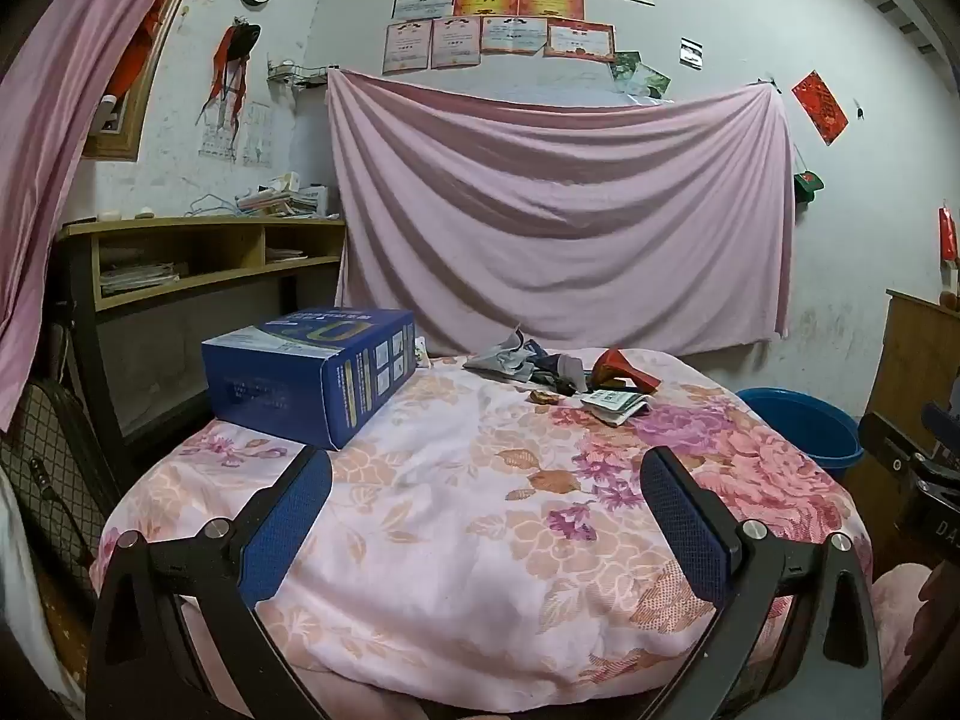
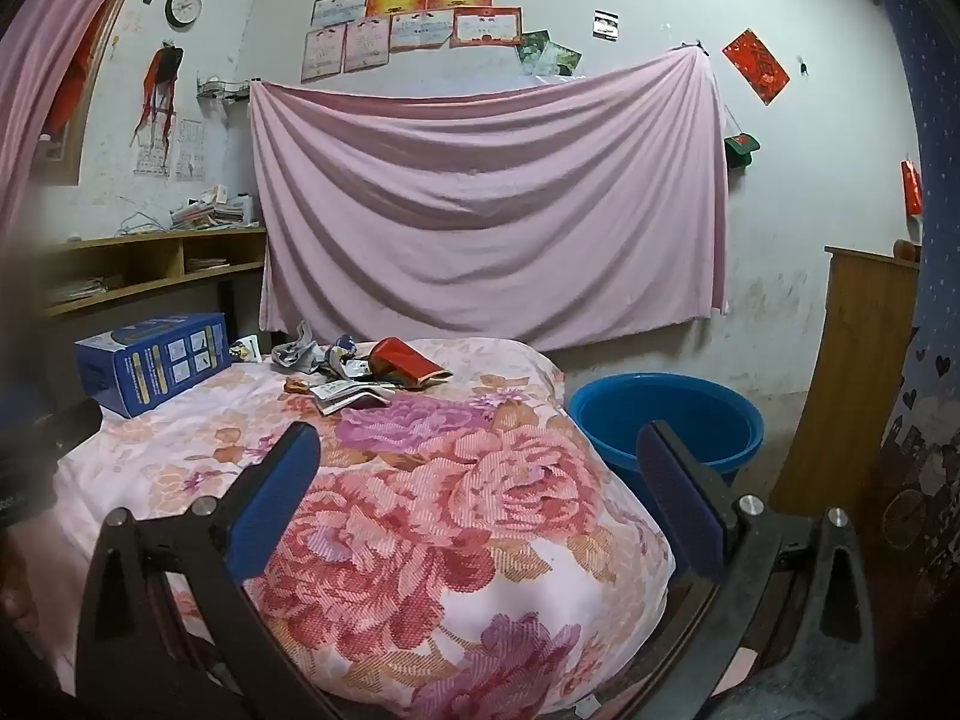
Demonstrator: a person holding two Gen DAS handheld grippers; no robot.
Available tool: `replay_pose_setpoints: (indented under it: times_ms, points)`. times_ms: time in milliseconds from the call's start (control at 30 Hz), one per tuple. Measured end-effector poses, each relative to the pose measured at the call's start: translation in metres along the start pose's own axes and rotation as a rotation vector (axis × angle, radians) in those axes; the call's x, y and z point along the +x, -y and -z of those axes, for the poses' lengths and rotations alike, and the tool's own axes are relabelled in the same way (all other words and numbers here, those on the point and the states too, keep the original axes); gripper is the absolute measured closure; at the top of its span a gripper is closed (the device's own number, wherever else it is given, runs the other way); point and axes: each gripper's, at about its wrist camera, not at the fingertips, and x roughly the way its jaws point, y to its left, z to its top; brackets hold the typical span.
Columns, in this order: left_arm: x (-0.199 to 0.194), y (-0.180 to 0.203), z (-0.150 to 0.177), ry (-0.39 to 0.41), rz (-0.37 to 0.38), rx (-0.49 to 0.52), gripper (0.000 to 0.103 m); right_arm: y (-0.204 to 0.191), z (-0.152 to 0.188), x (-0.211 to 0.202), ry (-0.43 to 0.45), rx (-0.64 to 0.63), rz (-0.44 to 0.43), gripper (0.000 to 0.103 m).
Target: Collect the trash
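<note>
On the floral quilt: trash pile [image 1: 564, 375] of crumpled wrappers lies at the far edge.
Beside it: blue box [image 1: 312, 372].
Floor: blue basin [image 2: 666, 420].
Left gripper [image 1: 486, 516]: fingers wide, empty.
Right gripper [image 2: 480, 498]: fingers wide, empty.

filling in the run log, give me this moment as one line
phase: pre-grasp | left gripper: open, empty | right gripper: open, empty | trash pile: untouched on floral cloth | blue tub: beside table
</note>
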Motion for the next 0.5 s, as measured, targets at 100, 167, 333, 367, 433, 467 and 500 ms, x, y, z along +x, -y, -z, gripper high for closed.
replay_pose_setpoints:
  times_ms: [100,167,333,367,433,467,500]
  points:
    - [0.0,0.0,0.0,0.001,0.001,-0.003,0.002,-0.0002,0.0003,0.0003,0.001,0.0,-0.001,0.0]
    - [-0.0001,0.0,0.0,0.0,0.001,-0.005,0.002,-0.0004,0.0004,0.0,0.003,-0.002,-0.002,0.0]
    - [-0.0005,0.0002,-0.0001,0.002,0.001,-0.009,0.002,0.0,0.0004,0.001,-0.002,0.0,0.0,0.0]
    - [-0.0004,-0.0001,0.0,0.001,0.002,-0.01,0.002,0.0,0.0004,0.0006,-0.001,0.0,0.0,0.0]
    - [-0.0008,0.0005,0.0,0.001,0.003,-0.009,0.002,0.0001,0.0004,-0.0003,0.001,0.0,0.0,0.0]
    - [-0.0011,0.001,0.0001,0.001,0.003,-0.008,0.002,0.0,0.0005,-0.0009,0.002,-0.001,0.0,0.0]
    - [-0.0014,0.0017,0.0001,0.001,0.003,-0.007,0.002,0.0,0.0005,-0.0015,0.002,-0.001,0.001,0.0]
